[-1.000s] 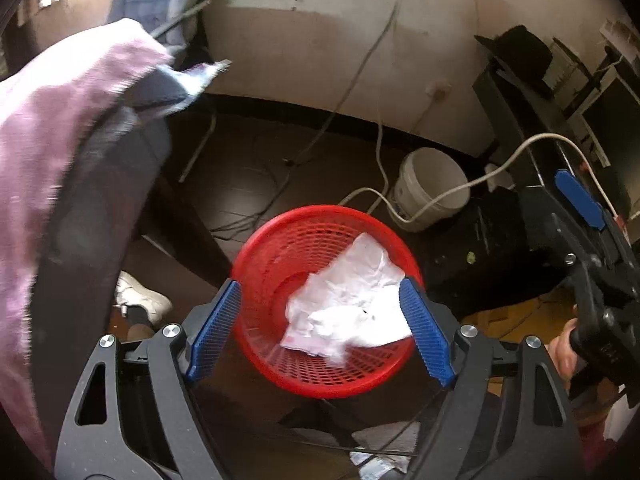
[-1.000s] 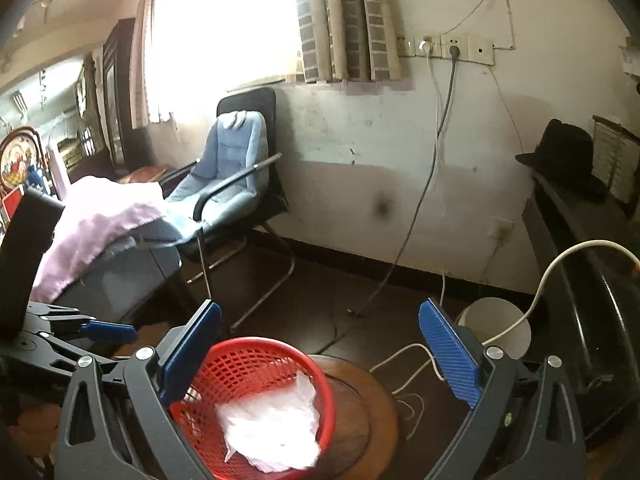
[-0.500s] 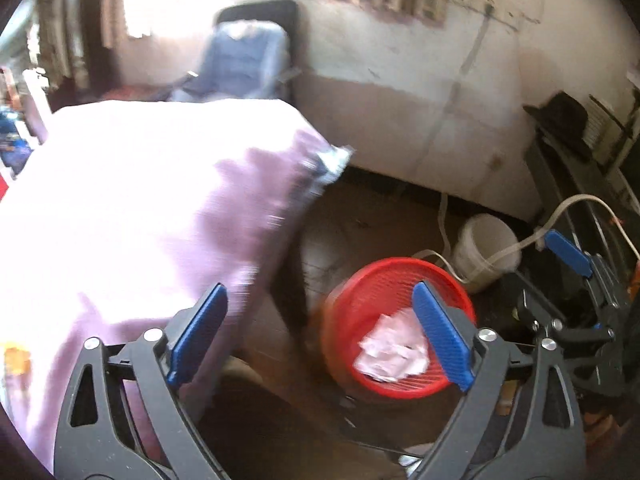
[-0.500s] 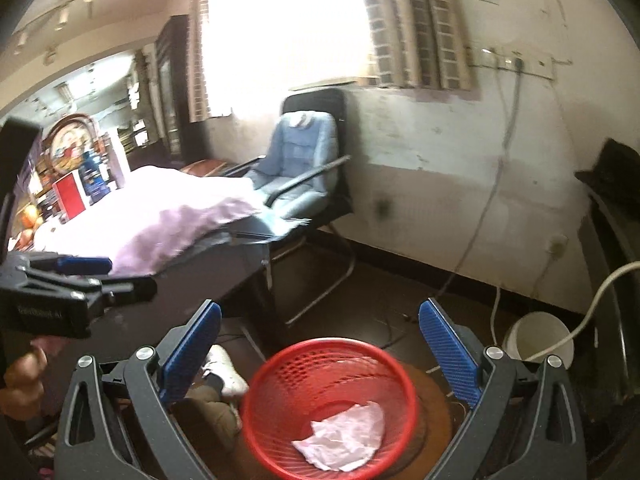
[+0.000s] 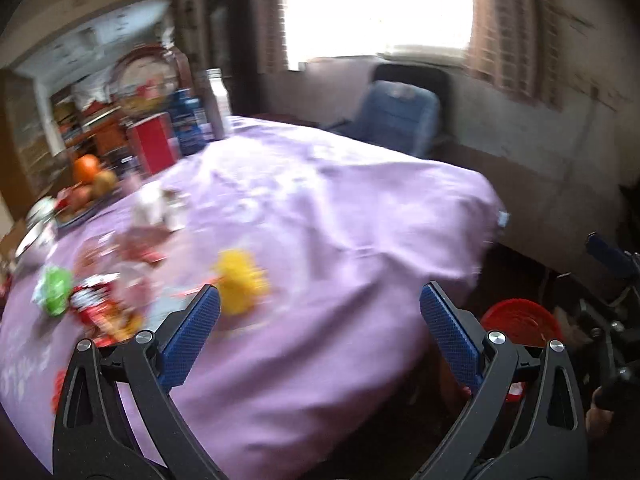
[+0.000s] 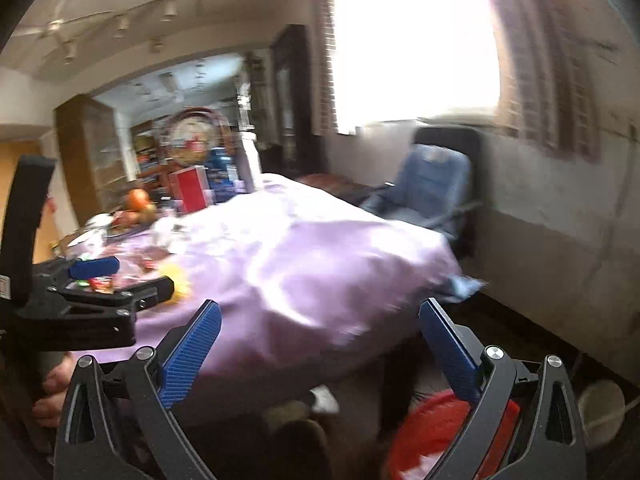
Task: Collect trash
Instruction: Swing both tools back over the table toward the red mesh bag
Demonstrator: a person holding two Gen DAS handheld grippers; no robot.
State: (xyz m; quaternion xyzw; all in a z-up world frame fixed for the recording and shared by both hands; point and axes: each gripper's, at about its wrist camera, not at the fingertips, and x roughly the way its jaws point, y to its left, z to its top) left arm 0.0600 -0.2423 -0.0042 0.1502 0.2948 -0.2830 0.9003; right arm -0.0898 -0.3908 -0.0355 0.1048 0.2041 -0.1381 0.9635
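Observation:
Blurred trash lies at the near left of the purple-clothed table: a yellow crumpled piece, a green wrapper, a red snack wrapper and pale crumpled paper. My left gripper hovers over the table's near edge, just right of the yellow piece, its jaws opening with nothing between them. The red basket stands on the floor at the lower right, with white paper in it in the right wrist view. My right gripper is open and empty, beside the table's corner, above the basket.
A fruit plate, a red box and a bottle crowd the table's far left. A blue chair stands under the window. On the floor are a white bucket and a person's shoe.
Both grippers rose and swung left from over the red basket toward the table. The white paper stays in the basket. My left jaws spread wider.

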